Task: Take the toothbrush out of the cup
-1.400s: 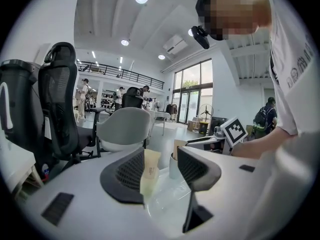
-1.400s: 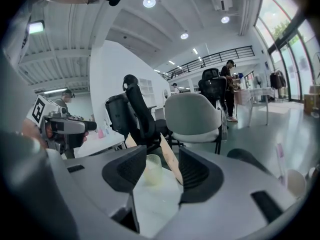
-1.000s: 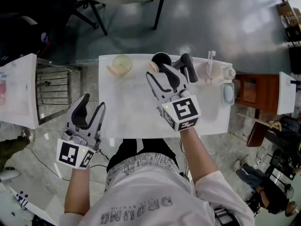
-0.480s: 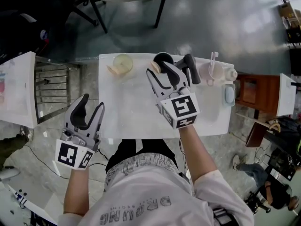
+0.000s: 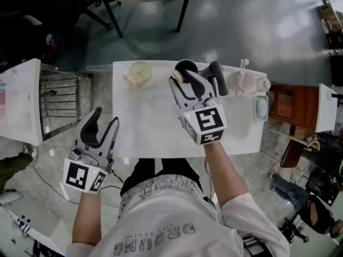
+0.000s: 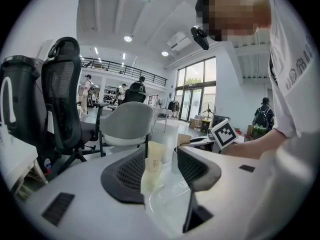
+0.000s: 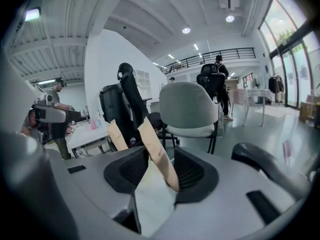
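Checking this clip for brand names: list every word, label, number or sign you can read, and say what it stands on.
None reads with certainty.
Shirt: large pale letters, seen from above and warped; unreadable.
Paper packet: small dark print, too small.
Right gripper, whose jaws have just been closing with that packet between them: square black-and-white marker on its cube, no letters.
Left gripper: the same kind of marker.
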`<control>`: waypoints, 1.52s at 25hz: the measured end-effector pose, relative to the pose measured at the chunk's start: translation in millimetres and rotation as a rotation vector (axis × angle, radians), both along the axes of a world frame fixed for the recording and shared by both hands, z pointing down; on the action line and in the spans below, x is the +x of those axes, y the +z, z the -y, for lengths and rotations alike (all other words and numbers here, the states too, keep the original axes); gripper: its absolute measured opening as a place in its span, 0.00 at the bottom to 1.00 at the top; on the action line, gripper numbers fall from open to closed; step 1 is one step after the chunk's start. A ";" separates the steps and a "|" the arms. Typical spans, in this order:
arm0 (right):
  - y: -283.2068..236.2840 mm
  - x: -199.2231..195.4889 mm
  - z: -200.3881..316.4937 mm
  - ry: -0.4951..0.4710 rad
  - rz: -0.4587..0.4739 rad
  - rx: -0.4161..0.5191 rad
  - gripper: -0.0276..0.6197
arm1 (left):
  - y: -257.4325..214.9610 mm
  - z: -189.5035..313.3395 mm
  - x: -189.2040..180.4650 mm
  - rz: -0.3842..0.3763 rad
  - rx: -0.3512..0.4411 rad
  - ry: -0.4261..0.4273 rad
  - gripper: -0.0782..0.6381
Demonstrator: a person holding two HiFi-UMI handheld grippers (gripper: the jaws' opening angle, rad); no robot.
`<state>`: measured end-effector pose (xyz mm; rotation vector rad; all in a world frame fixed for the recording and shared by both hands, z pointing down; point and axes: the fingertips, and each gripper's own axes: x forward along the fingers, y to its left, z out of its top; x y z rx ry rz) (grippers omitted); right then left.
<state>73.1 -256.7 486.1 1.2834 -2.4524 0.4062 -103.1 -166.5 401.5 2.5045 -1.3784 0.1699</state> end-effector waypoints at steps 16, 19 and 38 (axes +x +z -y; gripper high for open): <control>-3.1 4.0 -0.5 0.010 -0.019 0.011 0.22 | -1.0 -0.8 3.5 0.000 0.003 0.002 0.41; -2.2 5.6 -0.4 0.014 -0.020 0.014 0.21 | -0.7 -1.2 4.2 0.001 0.002 0.001 0.41; -2.3 9.2 2.0 0.047 -0.045 0.020 0.15 | -0.4 -2.9 0.9 0.000 0.004 -0.007 0.41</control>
